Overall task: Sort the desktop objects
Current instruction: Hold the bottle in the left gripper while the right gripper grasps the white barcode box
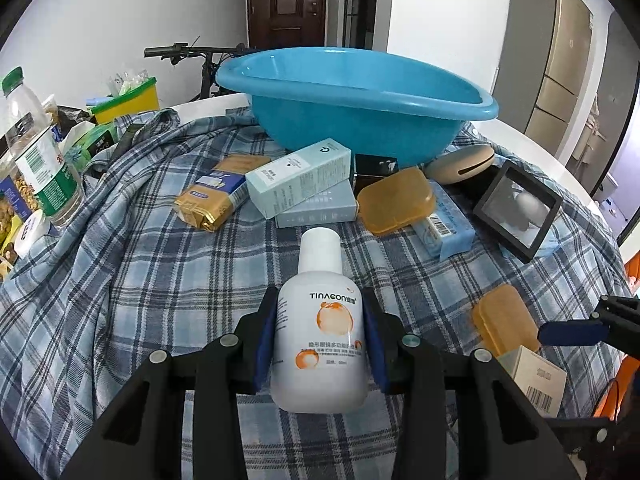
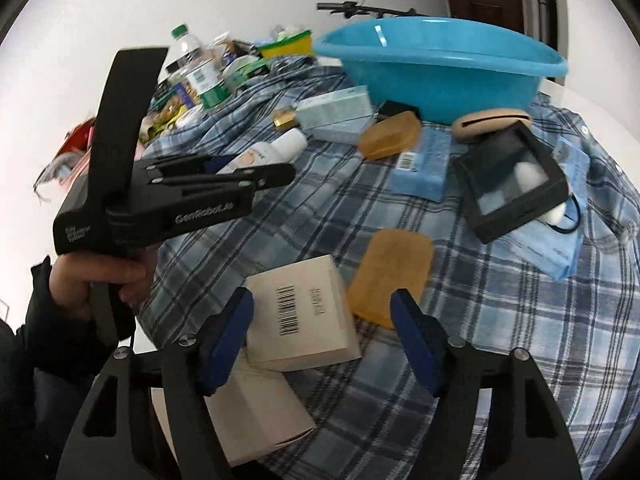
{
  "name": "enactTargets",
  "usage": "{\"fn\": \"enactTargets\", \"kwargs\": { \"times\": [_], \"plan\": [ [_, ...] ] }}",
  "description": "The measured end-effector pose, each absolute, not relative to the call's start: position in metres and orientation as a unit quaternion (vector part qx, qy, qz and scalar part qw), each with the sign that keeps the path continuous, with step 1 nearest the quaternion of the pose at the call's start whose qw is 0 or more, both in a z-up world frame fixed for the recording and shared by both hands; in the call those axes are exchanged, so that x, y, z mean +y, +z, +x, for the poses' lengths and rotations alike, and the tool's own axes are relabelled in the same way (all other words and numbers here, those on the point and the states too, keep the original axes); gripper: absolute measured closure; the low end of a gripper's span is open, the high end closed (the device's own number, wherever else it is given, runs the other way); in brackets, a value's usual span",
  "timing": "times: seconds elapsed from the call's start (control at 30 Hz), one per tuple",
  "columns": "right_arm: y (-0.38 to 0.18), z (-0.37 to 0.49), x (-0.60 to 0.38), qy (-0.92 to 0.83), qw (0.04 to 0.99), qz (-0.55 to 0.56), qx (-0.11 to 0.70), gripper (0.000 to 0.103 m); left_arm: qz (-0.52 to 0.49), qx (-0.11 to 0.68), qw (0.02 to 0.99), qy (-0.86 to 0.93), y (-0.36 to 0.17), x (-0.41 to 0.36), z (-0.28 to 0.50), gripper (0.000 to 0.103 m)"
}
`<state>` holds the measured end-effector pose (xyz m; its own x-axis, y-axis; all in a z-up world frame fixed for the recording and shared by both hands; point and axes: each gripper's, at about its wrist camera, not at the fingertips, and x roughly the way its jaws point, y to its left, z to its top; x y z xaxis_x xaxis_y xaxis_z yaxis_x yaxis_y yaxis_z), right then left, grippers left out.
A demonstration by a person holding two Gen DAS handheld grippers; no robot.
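Note:
My left gripper is shut on a white Tinacon bottle with orange print, held above the plaid cloth; the bottle also shows in the right wrist view. A blue basin stands at the back, also seen in the right wrist view. My right gripper is open and empty, its pads either side of a white barcoded box and an amber case. Pale teal boxes, a gold packet and another amber case lie before the basin.
A black display frame, a beige oval case and a light blue box lie right of the basin. A water bottle, snack packs and a yellow-green bin crowd the left edge. A second white box lies near the front.

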<state>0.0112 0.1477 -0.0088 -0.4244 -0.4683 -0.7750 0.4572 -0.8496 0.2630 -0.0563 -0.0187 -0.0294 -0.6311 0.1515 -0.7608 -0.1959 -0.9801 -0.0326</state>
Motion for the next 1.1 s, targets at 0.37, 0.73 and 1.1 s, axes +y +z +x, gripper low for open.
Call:
{"fn": "enactTargets", "kwargs": {
  "times": [0.37, 0.73, 1.1],
  "plan": [
    [-0.008, 0.0, 0.14, -0.843, 0.267, 0.466, 0.01, 0.052, -0.421, 0.017, 0.096, 0.902, -0.033, -0.025, -0.054, 0.061],
    [-0.002, 0.0, 0.171, -0.885, 0.148, 0.438, 0.057, 0.051, -0.421, 0.018, 0.102, 0.901, -0.034, -0.022, -0.056, 0.061],
    [-0.025, 0.0, 0.172, -0.886, 0.127, 0.44, 0.073, 0.054, -0.423, 0.022, 0.101, 0.9, -0.035, -0.019, -0.056, 0.061]
  ]
}}
